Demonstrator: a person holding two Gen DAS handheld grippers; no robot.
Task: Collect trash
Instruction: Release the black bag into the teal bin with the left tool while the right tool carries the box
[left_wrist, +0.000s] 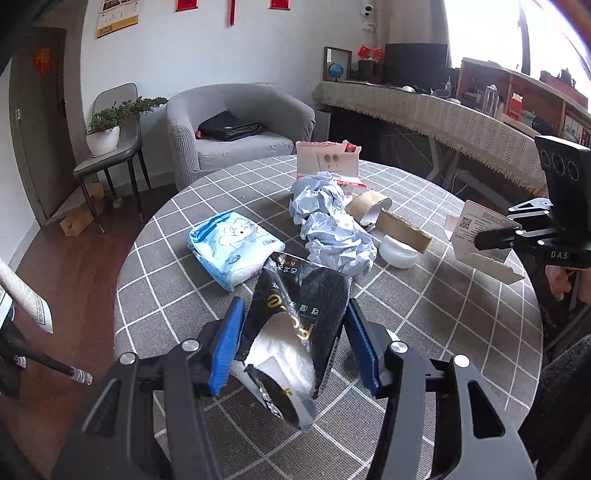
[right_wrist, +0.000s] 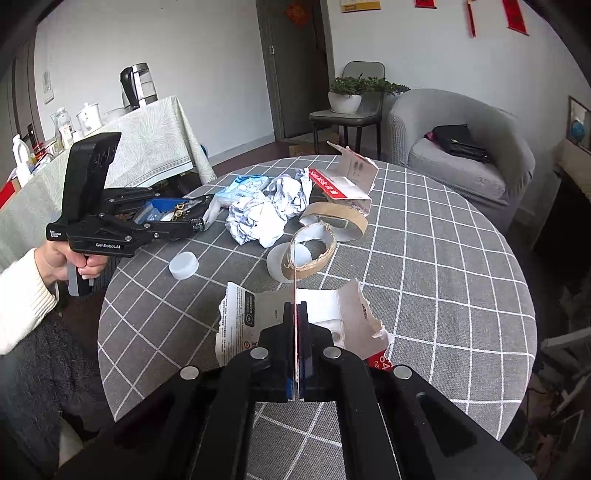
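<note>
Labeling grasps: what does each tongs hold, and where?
Right tongs: shut on torn white card packaging, clamped edge-on mid-sheet. Left tongs: black snack bag between the pads; contact unclear.

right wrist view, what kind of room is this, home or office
Most likely a home living or dining room. A grey armchair with a black bag on it sits beyond the round table with its checked cloth, a potted plant rests on a chair, and an electric kettle stands on a side table.
</note>
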